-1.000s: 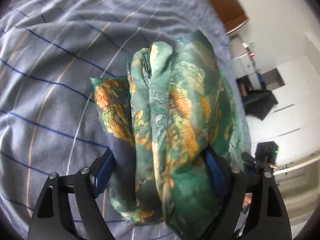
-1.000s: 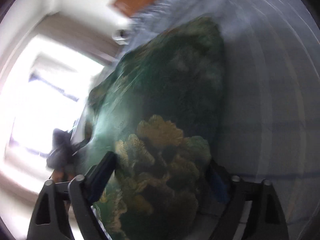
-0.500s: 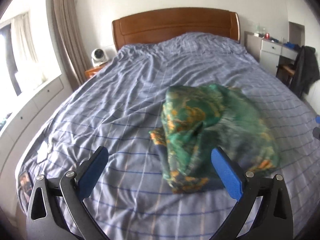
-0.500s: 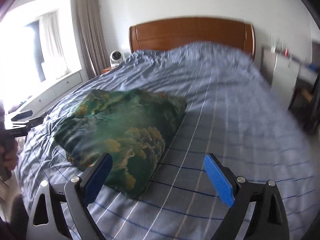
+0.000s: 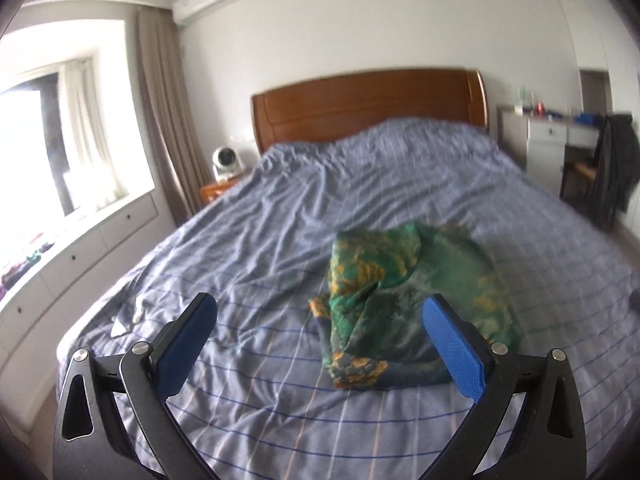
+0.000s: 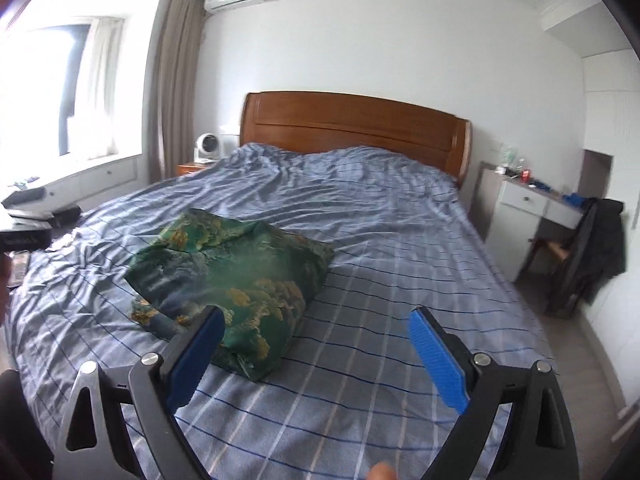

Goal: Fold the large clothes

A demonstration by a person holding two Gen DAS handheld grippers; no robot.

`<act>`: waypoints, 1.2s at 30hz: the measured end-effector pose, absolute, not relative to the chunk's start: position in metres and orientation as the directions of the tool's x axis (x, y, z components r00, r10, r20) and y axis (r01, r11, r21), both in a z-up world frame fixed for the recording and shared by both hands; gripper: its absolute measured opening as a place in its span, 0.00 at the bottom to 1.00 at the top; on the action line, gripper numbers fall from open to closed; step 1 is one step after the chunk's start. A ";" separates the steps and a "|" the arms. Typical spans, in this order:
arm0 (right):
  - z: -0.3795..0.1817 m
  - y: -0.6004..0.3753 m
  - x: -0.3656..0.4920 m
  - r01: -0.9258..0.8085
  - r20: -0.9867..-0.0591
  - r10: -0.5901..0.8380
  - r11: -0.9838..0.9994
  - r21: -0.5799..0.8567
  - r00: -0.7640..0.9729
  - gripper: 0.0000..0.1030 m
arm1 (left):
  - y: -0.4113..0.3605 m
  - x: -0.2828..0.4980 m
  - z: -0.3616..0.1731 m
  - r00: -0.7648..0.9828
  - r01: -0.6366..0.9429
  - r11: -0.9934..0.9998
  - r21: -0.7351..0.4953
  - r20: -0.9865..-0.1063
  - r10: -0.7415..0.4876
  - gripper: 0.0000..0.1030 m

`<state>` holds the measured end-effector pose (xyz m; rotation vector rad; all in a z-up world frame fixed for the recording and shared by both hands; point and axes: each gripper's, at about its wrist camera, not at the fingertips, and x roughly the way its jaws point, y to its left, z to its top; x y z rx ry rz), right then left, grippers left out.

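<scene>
The green cloth (image 5: 404,304) (image 6: 236,280) lies bundled on the bed (image 5: 280,240) (image 6: 380,240), near its foot. The left gripper (image 5: 320,332) and right gripper (image 6: 316,344) both have fingers spread wide, holding nothing, apart from the cloth.

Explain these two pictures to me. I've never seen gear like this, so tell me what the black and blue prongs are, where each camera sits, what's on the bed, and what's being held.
There is no robot here. A person holds a two-finger gripper in each hand, and each gripper carries a wide-angle camera looking forward along its fingers. One picture comes from the left gripper, the other from the right gripper. The black prongs with blue pads are those fingers. Both views look up a bed with a blue striped cover toward a wooden headboard. On the cover lies a folded green garment with an orange pattern. Nothing is held: both grippers are open and apart from the garment.
</scene>
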<state>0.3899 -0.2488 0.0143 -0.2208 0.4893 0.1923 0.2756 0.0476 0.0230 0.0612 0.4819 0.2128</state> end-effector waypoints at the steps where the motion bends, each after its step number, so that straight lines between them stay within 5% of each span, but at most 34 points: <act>1: 0.013 -0.248 0.387 -0.229 -0.494 0.119 0.959 -0.169 0.861 0.92 | 0.047 0.272 0.024 0.868 -0.186 0.977 0.099 -0.450 0.211 1.00; 10: -0.002 -0.232 0.361 -0.229 -0.576 0.122 0.966 -0.117 0.809 1.00 | 0.047 0.249 -0.031 0.763 -0.155 0.986 -0.065 -0.642 0.078 1.00; 19: -0.002 -0.218 0.340 -0.207 -0.624 0.091 0.972 -0.115 0.776 1.00 | 0.033 0.227 -0.010 0.799 -0.145 0.988 -0.049 -0.595 0.087 1.00; 22: 0.004 -0.218 0.336 -0.198 -0.616 0.098 0.975 -0.096 0.782 1.00 | 0.033 0.229 -0.009 0.787 -0.118 0.988 -0.096 -0.616 0.034 1.00; 27: 0.007 -0.217 0.330 -0.178 -0.596 0.079 0.978 -0.110 0.799 1.00 | 0.021 0.227 -0.014 0.774 -0.164 0.986 0.027 -0.617 0.146 1.00; 36: 0.006 -0.207 0.329 -0.187 -0.610 0.076 0.975 -0.119 0.789 1.00 | 0.021 0.227 -0.019 0.737 -0.135 0.990 -0.033 -0.672 0.078 1.00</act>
